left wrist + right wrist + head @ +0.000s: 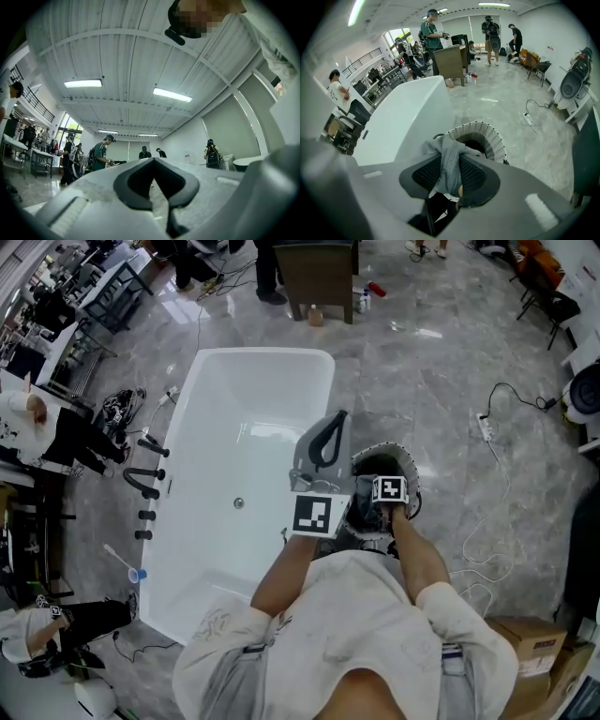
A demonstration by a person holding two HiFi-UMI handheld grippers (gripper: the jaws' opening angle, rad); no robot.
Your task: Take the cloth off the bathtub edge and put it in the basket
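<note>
A grey cloth [449,159] hangs bunched between the pads of my right gripper [451,163], which is shut on it and points steeply down. Just beyond the cloth, the white woven basket [494,137] stands open on the floor with a dark inside. In the head view the right gripper's marker cube [389,490] sits over the basket [405,468], beside the right rim of the white bathtub [234,427]. The cloth itself is hidden there. My left gripper [339,416] is held over the tub's right edge with its tips together and nothing in them [152,160].
Black tap fittings [145,479] line the tub's left side. A power strip and cable [485,427] lie on the marble floor to the right, and cardboard boxes [530,643] sit at the lower right. A dark cabinet [314,273] stands beyond the tub. Several people stand around the room.
</note>
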